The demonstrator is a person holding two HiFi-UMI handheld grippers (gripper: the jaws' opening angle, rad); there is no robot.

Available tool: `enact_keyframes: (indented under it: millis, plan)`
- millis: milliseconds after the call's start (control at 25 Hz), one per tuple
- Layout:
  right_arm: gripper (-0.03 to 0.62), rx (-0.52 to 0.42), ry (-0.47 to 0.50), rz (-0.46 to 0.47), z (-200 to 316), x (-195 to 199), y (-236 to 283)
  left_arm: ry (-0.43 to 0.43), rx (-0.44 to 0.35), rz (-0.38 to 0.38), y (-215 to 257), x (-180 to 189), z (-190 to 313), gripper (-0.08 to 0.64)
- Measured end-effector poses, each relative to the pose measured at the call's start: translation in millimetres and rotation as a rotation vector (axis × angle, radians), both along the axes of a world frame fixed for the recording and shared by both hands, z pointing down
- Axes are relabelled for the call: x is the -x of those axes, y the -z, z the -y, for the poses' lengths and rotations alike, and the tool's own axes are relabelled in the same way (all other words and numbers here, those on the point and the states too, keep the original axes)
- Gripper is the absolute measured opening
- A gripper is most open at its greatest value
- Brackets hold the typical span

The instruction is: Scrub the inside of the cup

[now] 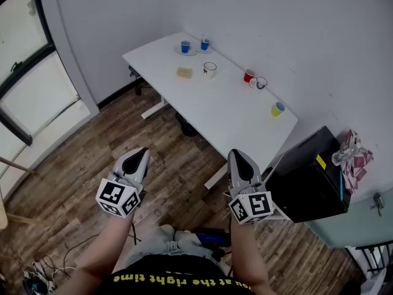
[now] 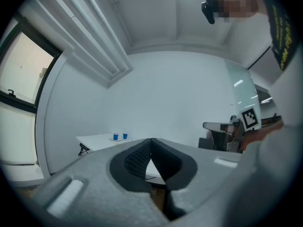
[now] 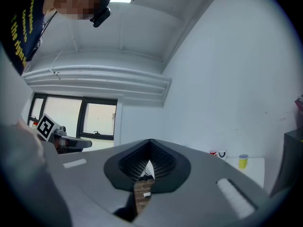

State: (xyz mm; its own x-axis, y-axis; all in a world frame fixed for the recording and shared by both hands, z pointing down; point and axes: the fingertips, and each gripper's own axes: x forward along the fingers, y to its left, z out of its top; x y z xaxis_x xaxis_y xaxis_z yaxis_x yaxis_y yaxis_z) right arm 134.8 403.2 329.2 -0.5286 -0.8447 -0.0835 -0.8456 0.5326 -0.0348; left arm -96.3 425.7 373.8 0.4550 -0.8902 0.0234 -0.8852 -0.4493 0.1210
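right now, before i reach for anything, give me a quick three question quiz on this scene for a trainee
1. True or false: the left gripper and the right gripper are both shut with nothing between the jaws.
2. What lies on the table just beside the white mug? A) sponge B) spoon C) towel
3. Fill in: the cup nearest the black box is ____ in colour.
Key: 1 true; 2 A; 3 yellow

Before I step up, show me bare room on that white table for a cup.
The table is bare along its near edge, between the sponge, the white cup and the yellow cup. Crowded by the wall: two blue cups, then the red cup and the mug.
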Motion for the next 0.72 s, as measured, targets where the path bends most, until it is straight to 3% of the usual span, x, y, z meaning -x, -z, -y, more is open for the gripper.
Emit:
enact_keyframes:
  millis: [360,720]
  plan:
    - [0.006,-0.006,-0.024,0.011,14,24,-2,-0.030,-0.014,0.001,0,25,19,0.000]
    - [0.006,0.027,-0.028,0.014,37,34,-10,-0.008,0.007,-0.013,-12,45,40,0.000]
